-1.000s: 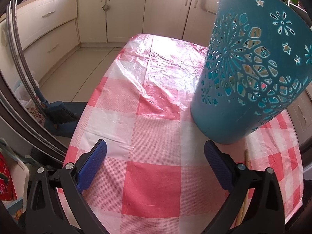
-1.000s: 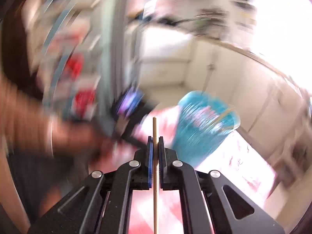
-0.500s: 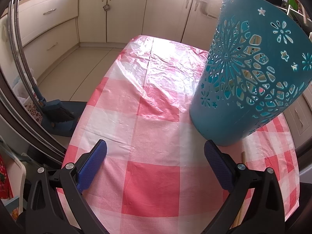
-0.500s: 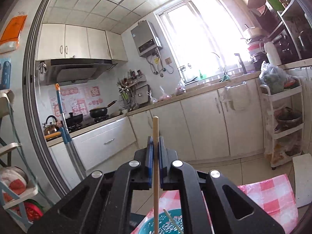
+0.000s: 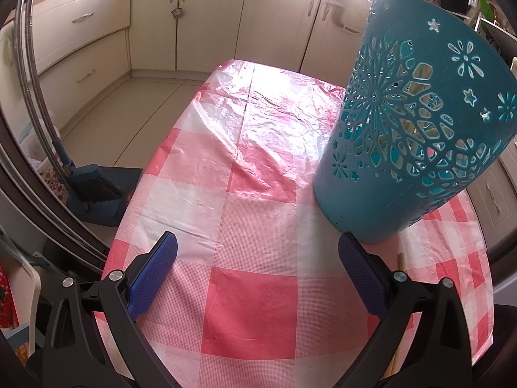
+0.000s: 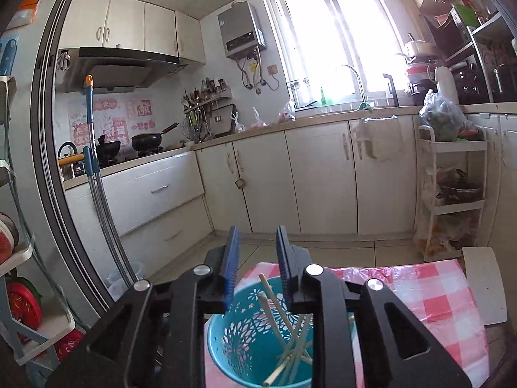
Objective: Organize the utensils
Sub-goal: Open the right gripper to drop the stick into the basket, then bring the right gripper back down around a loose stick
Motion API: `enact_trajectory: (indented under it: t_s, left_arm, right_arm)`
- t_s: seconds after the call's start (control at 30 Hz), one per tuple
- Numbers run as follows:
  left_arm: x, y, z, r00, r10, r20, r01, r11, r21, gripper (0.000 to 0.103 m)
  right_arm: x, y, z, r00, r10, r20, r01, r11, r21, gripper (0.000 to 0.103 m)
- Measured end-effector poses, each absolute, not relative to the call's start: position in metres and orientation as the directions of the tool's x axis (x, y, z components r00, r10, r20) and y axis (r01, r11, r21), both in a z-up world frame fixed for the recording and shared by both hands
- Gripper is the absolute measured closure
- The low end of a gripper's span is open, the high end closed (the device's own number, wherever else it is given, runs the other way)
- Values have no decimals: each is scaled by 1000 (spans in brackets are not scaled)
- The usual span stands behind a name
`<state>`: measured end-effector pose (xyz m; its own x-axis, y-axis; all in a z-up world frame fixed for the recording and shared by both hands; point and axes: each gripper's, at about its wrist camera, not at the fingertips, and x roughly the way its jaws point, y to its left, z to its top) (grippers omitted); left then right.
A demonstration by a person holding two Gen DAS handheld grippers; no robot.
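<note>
Several wooden chopsticks (image 6: 284, 339) lean criss-crossed inside the teal perforated basket (image 6: 245, 346), which stands upright on the pink-and-white checked table (image 6: 436, 294). The right hand-held gripper (image 6: 257, 255) hangs right above the basket's mouth, and its jaws are opening as we watch: a clear gap shows between the blue pads, with nothing between them. Seen past that gap, the tops of two chopsticks poke up from inside the basket.

Over to the left wrist view: the left hand-held gripper (image 5: 258, 271) is spread wide, blue pads far apart, angled down at the bare checked table (image 5: 252, 307) and gripping nothing. The same basket (image 5: 410, 148) stands just beyond its right finger (image 5: 362, 278), close to it; whether the two touch is hard to tell. Pale sticks show through the cut-out flower pattern in its wall. One more chopstick (image 5: 402, 260) lies flat on the cloth near the basket's base, mostly hidden behind that finger.

In the background, cream kitchen cabinets (image 5: 206, 22) run along the wall, and a broom (image 5: 93, 190) rests on the floor at the left.
</note>
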<state>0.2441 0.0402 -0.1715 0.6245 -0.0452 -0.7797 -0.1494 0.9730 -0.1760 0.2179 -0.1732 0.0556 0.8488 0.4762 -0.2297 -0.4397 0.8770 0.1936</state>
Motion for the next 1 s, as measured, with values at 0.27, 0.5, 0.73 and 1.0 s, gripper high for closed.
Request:
enact_trajectory:
  t_s: [0.27,0.5,0.73,1.0]
  left_arm:
    - [243,41,-171,625,-44,-779,-150,973,-176,8]
    - [243,41,-170,626,-45,-779,-151,972,-178,8]
    - [241,45,-170,631,-51,-774,-156,969,-191,8]
    - [239,47,-170,636,-55,-770,-159,967,-201,8]
  right_arm:
    - [150,-208,27,860,379,-341,-334,924,186,34]
    - [123,-212,-77,653,361,-666,-283,932,227,50]
    - [138,-209,-109,548,364,-753,-233,931,281,62]
    - [138,-211,-118,546,348,-762,-196,937,287,62]
